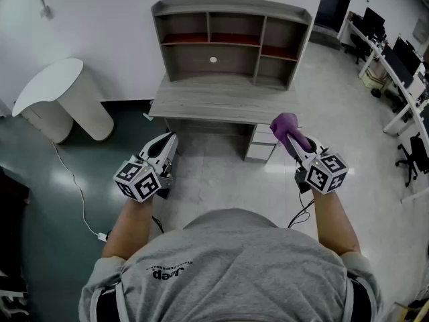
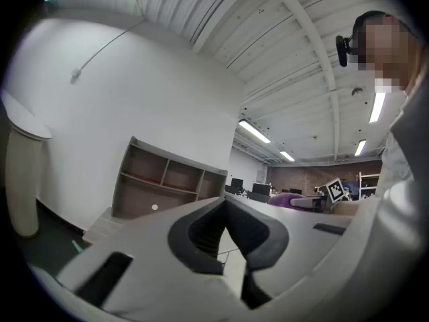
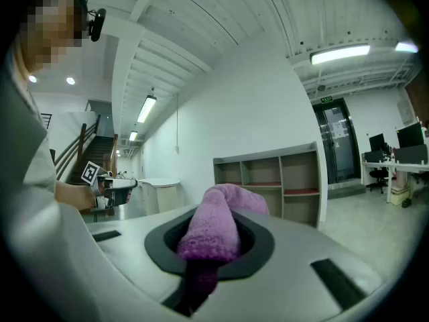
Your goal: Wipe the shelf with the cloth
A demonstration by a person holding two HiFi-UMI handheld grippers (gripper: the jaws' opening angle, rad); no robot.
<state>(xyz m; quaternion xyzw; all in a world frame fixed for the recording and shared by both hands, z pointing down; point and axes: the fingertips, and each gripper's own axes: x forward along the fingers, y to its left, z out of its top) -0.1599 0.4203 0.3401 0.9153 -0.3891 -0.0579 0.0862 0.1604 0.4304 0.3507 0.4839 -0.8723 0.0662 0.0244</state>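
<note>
We hold the purple cloth (image 1: 284, 123) pinched in our right gripper (image 1: 295, 143), apart from the shelf (image 1: 231, 8) (a hutch atop a grey desk (image 1: 214, 102)); our left gripper (image 1: 169, 143) is pressed together, empty.

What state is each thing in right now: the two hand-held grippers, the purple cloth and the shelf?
Left hand-held gripper: jaws shut, holding nothing.
Cloth: bunched, clamped between jaws, held in the air.
Right hand-held gripper: jaws shut on the cloth.
Shelf: upright on the desk, open-fronted, touched by neither gripper.
</note>
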